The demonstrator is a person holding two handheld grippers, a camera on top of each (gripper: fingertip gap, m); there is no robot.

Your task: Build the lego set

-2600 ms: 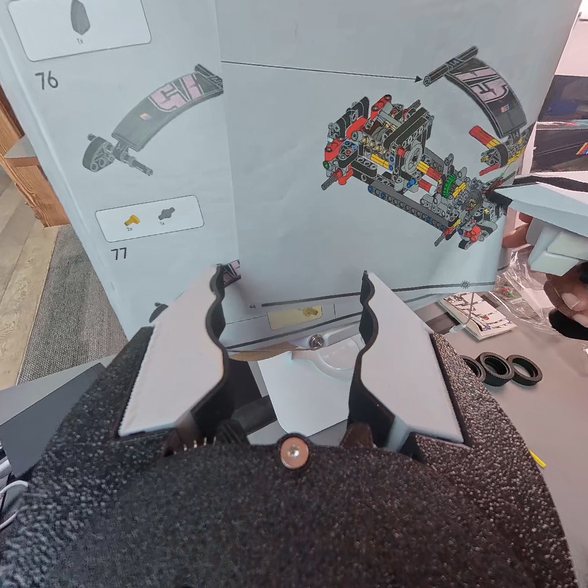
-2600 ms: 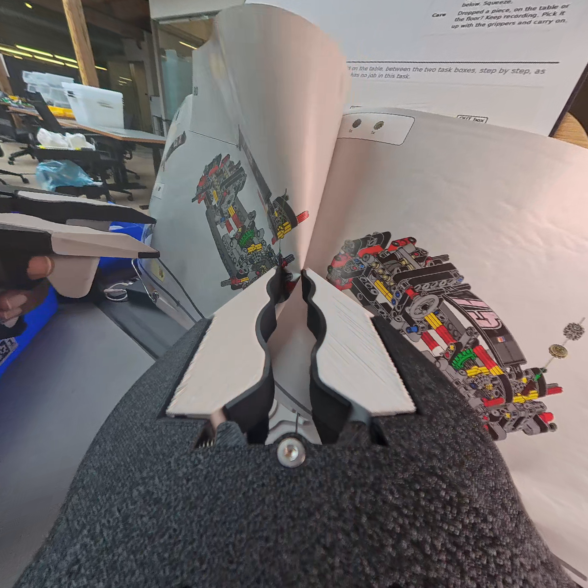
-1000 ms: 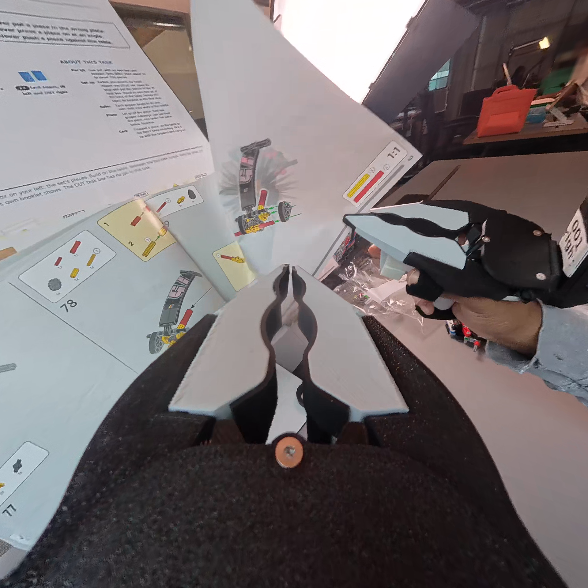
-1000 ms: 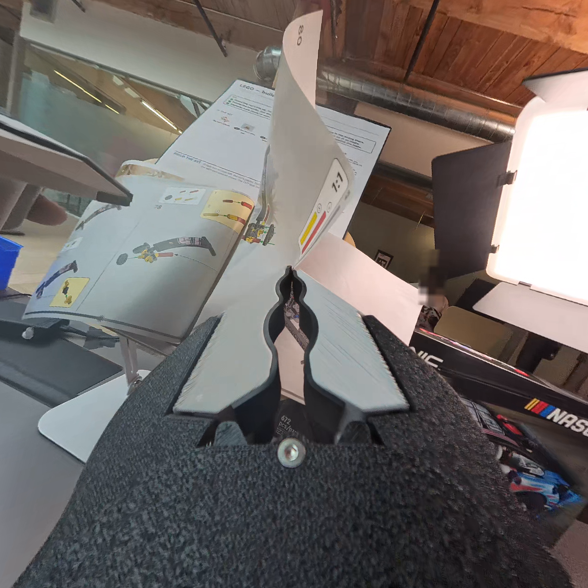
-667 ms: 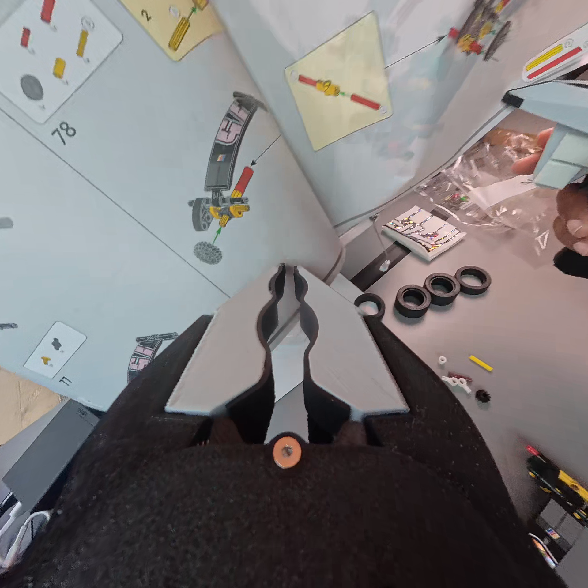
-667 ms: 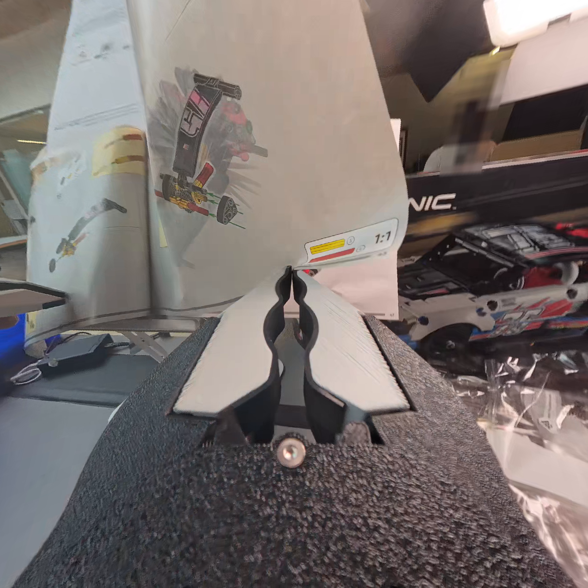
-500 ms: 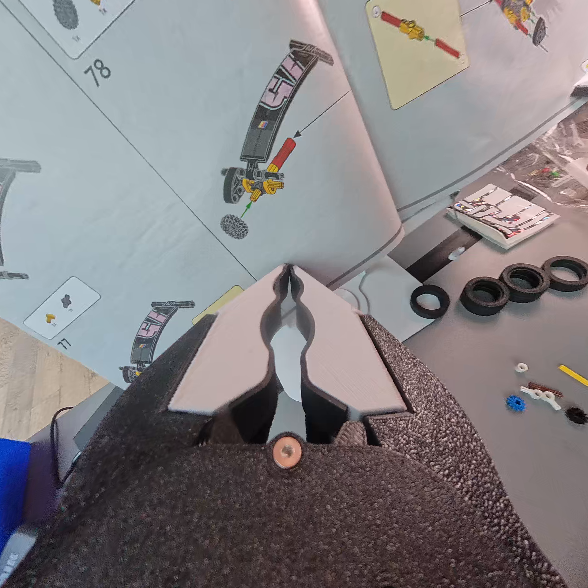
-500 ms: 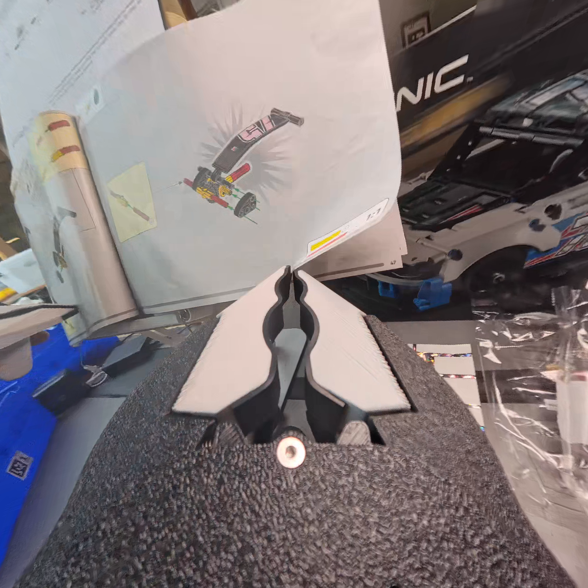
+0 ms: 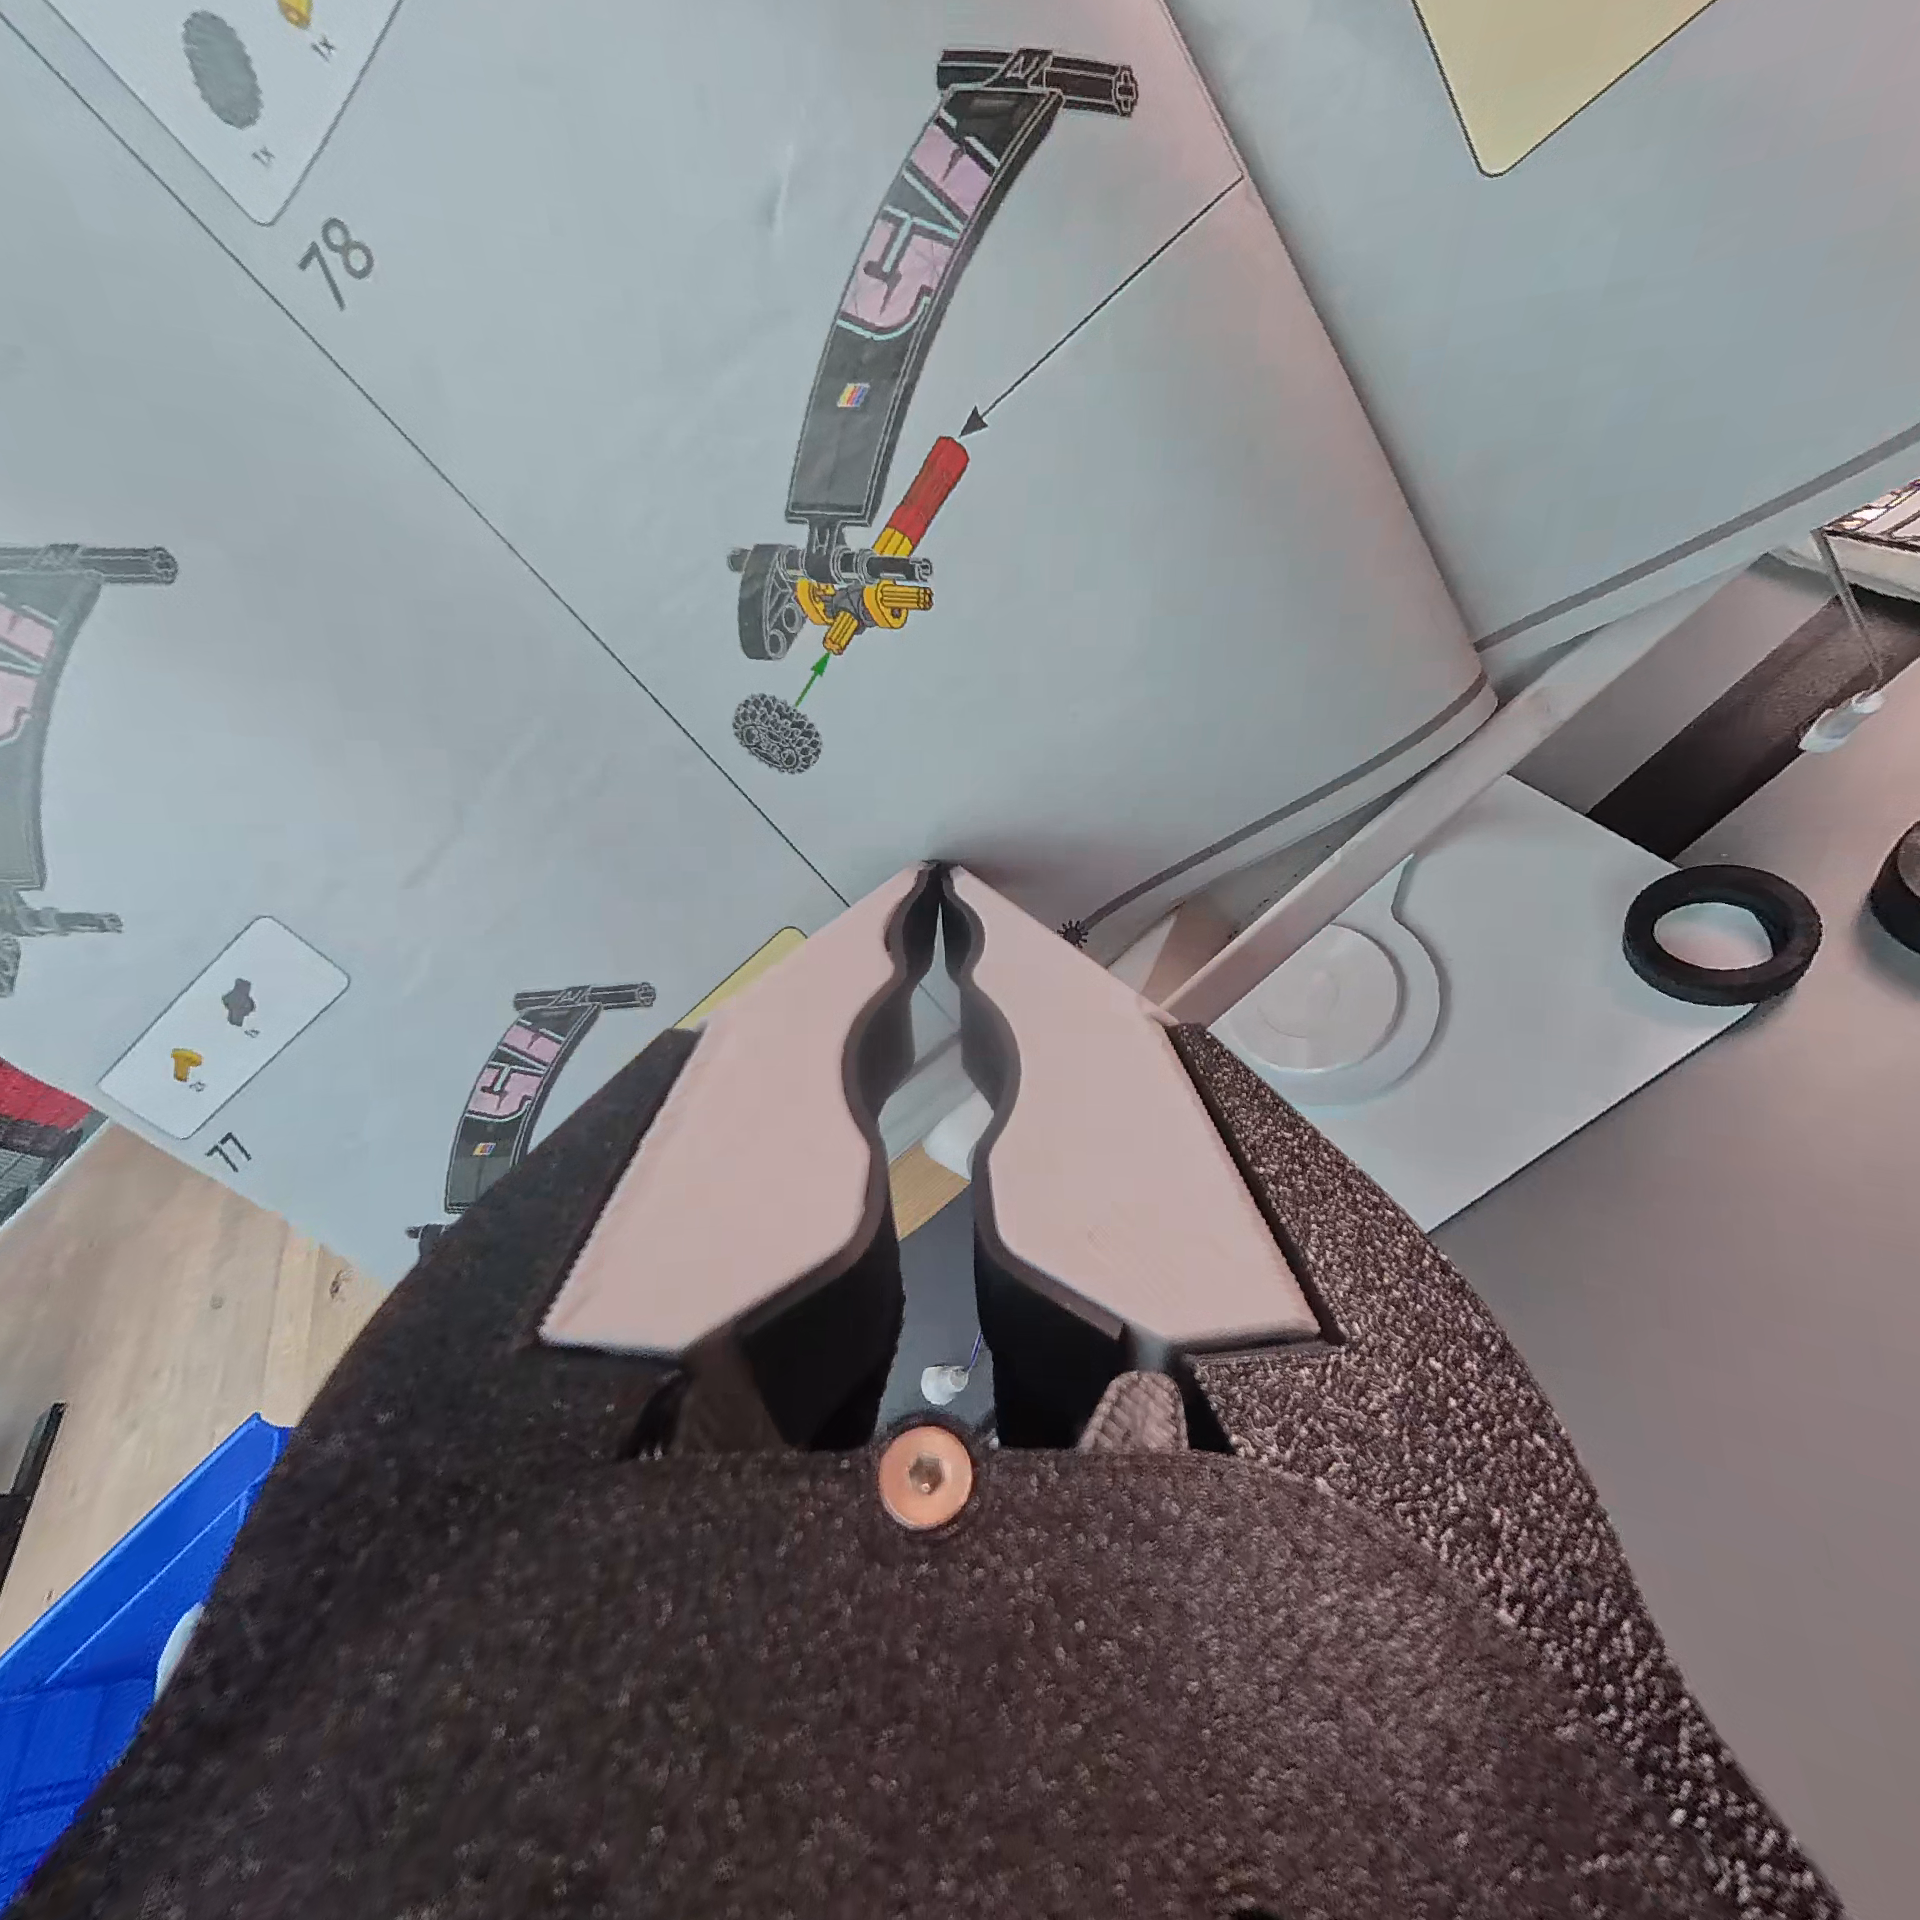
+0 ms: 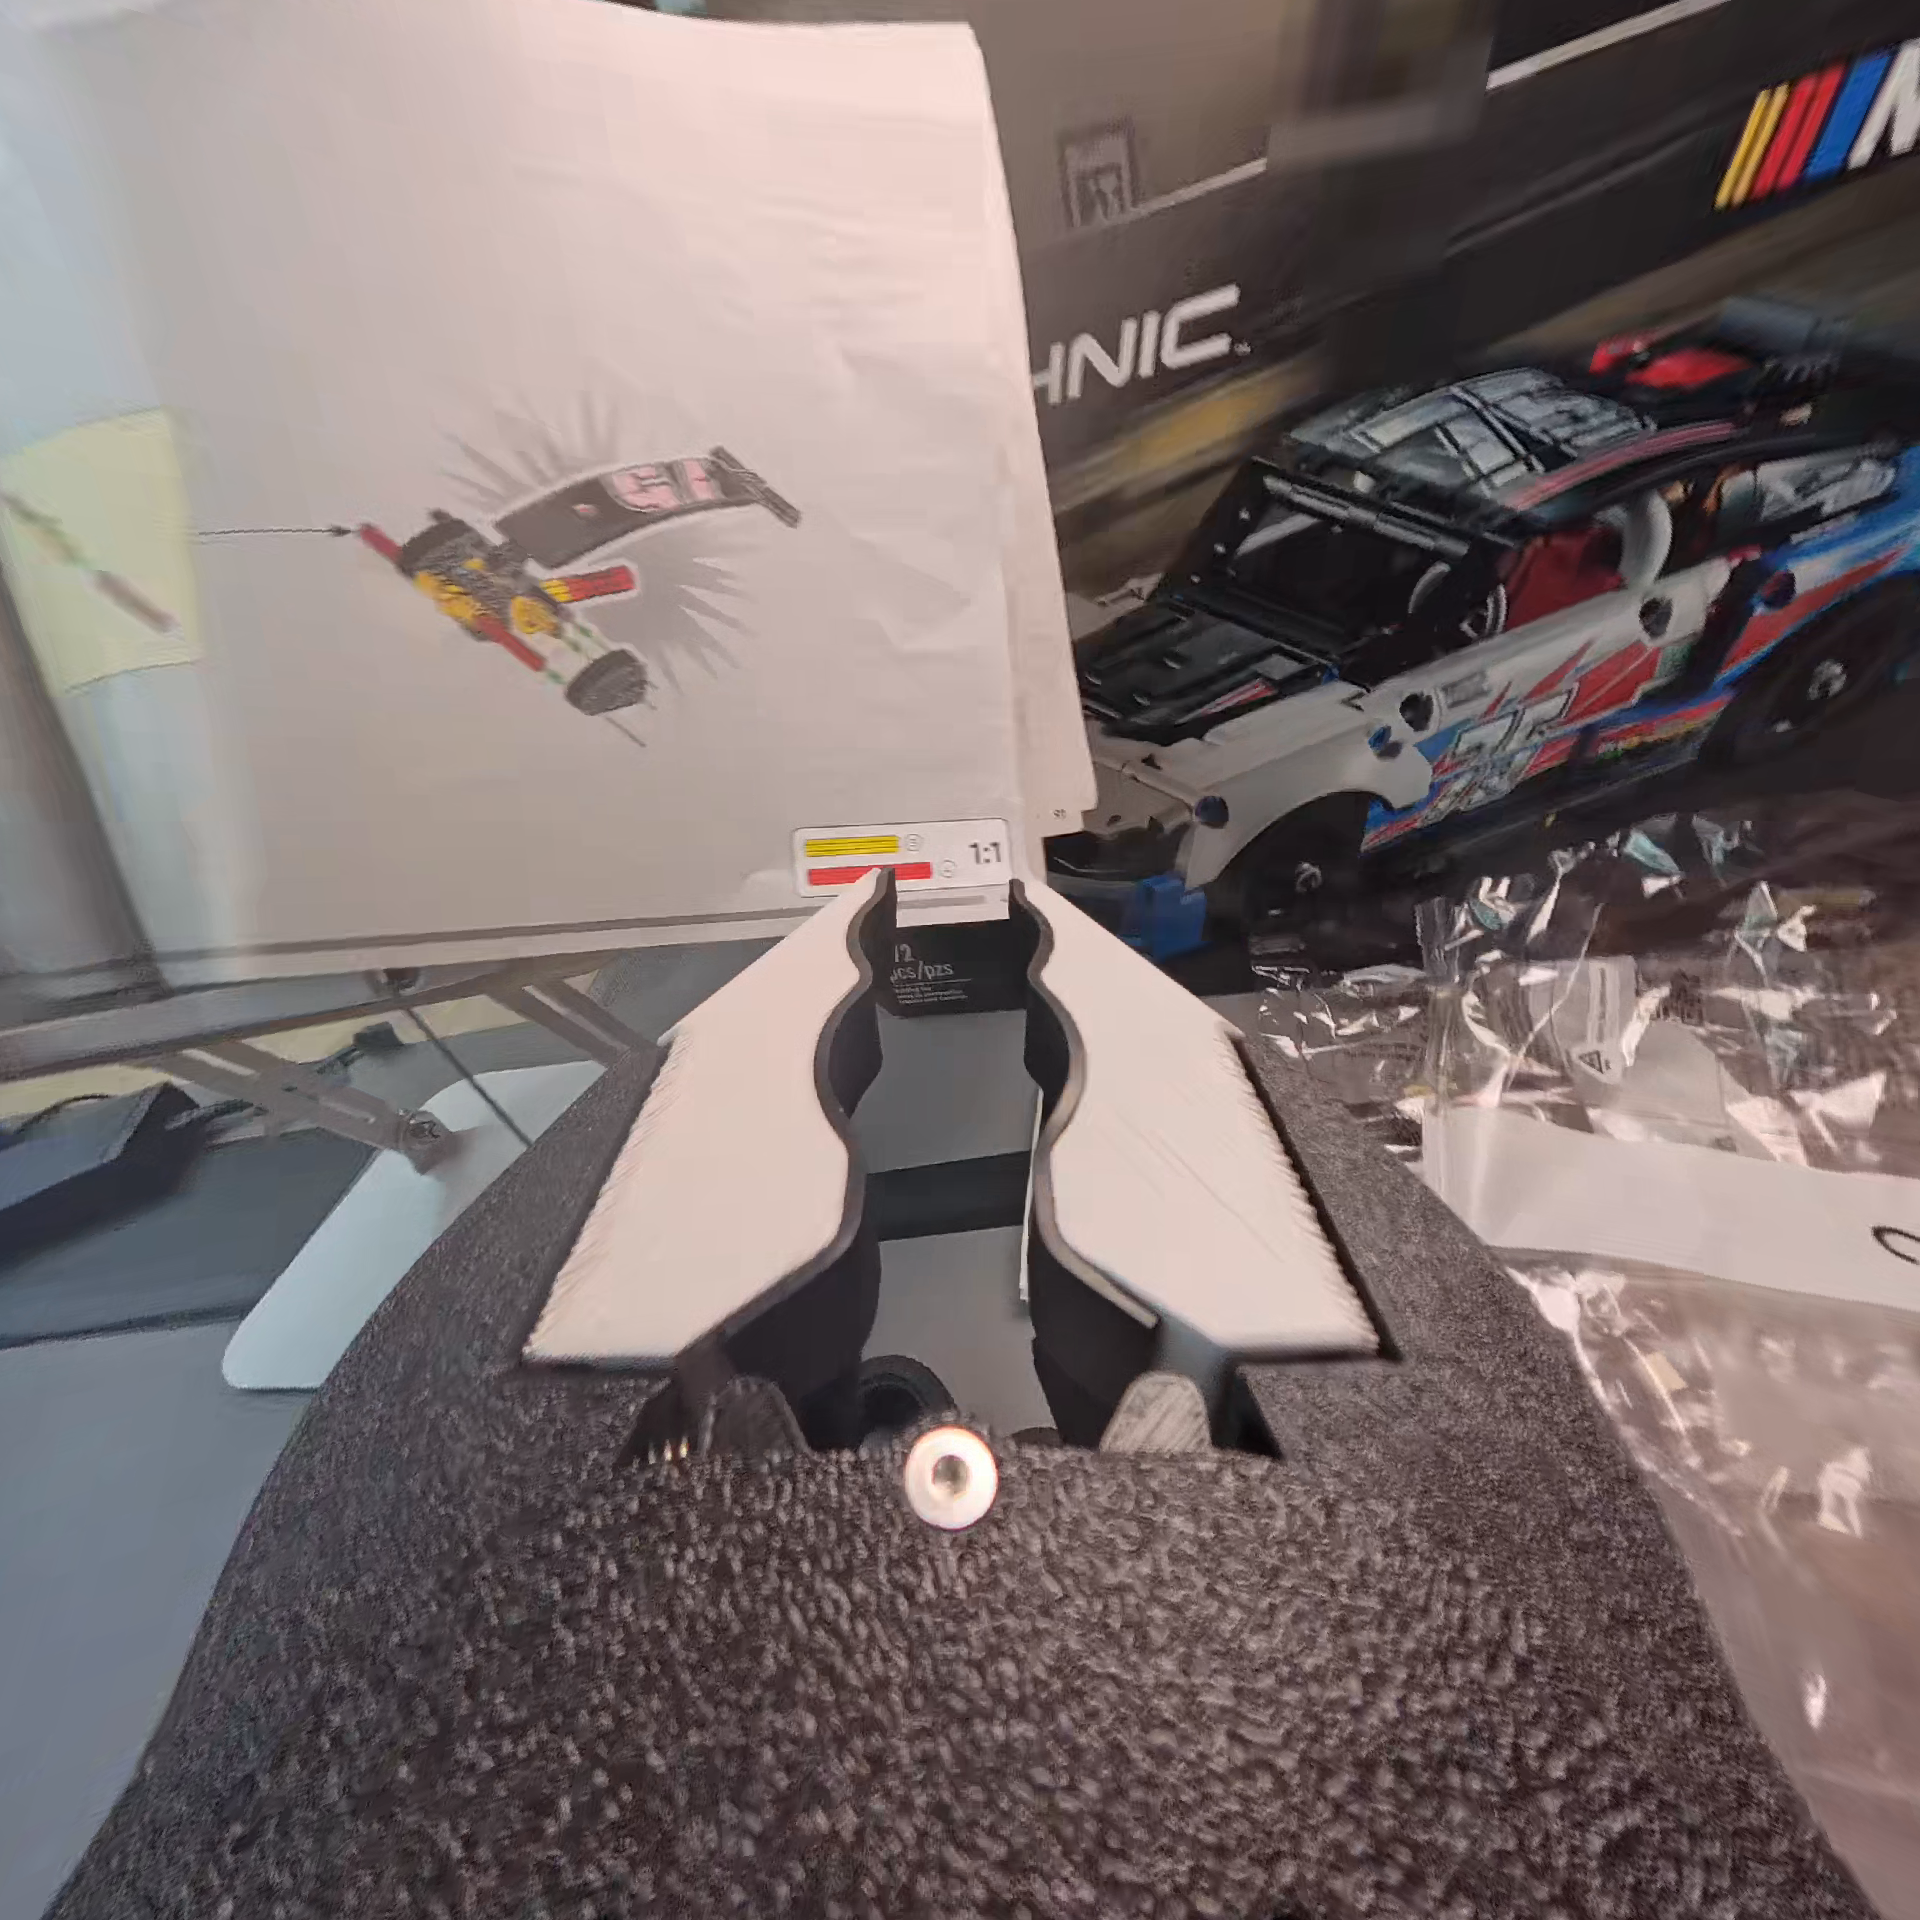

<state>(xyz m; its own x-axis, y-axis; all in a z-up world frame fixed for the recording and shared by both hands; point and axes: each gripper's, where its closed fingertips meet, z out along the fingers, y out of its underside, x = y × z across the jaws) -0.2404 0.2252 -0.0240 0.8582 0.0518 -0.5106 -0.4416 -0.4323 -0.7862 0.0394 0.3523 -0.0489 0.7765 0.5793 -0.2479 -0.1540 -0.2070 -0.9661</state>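
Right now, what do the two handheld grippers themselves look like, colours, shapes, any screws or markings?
Both match. The left gripper has two pale grey wedge-shaped fingers with wavy black inner pads, set in a rough, black, grainy-textured body with one round screw at its centre, copper-toned here. The right gripper is the same build; its fingers show fine ridged outer edges and its screw looks silver. No cables, markings or sleeves show.

Counts, w/ the instruction booklet [image 9: 623, 436] as landmark: 1 booklet, open on 1 white stand [image 9: 1475, 1029]. 1 full black tyre ring [image 9: 1722, 949] right of the stand base, plus the edge of a 2nd [image 9: 1901, 894] at frame edge. 1 blue bin [image 9: 114, 1621] below-left of booklet. 1 set box [image 10: 1507, 436] right of booklet. Clear plastic bags [image 10: 1662, 1091] in front of box: several, no. unclear.
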